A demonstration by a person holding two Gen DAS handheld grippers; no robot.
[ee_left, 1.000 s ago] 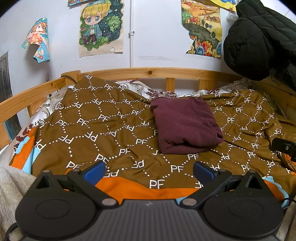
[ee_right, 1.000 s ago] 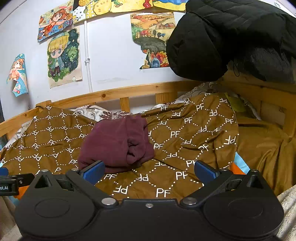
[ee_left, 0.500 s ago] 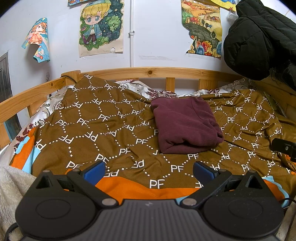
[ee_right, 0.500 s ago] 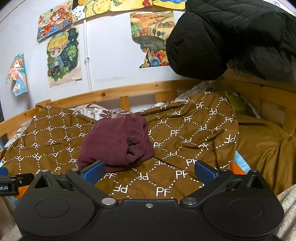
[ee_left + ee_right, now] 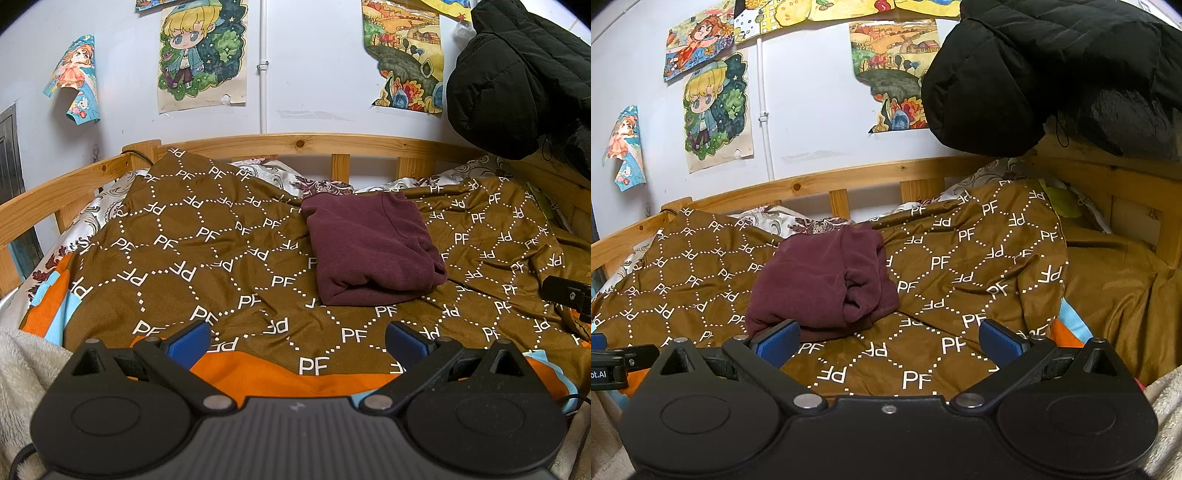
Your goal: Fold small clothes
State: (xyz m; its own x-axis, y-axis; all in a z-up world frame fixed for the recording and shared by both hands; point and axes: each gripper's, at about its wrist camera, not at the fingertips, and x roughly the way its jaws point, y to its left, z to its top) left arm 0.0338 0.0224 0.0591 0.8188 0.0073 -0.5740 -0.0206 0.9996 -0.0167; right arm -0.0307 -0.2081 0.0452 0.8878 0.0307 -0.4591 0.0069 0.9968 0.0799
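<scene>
The letters "PF" are printed in white, over and over, inside a dotted honeycomb pattern on the brown blanket (image 5: 192,251) spread across the bed. A fragment of white lettering, seemingly ending in "t.AI", is read on the black device at the 9 o'clock edge of the right wrist view; the rest is cut off.

A folded maroon garment (image 5: 369,247) is seen lying on the blanket, at about 1 o'clock from the left gripper (image 5: 297,339) and at about 11 o'clock from the right gripper (image 5: 888,338). Both grippers are held wide open with nothing between the blue pads (image 5: 188,341), and both are kept apart from the garment.

In the left view the smooth top face of the garment is shown; in the right view its bunched, rolled side is exposed. A black padded jacket (image 5: 1034,74) is shown large at 1 o'clock in the right view, hanging above a wooden bed rail (image 5: 295,142). Cartoon posters (image 5: 201,51) are taped to the wall.
</scene>
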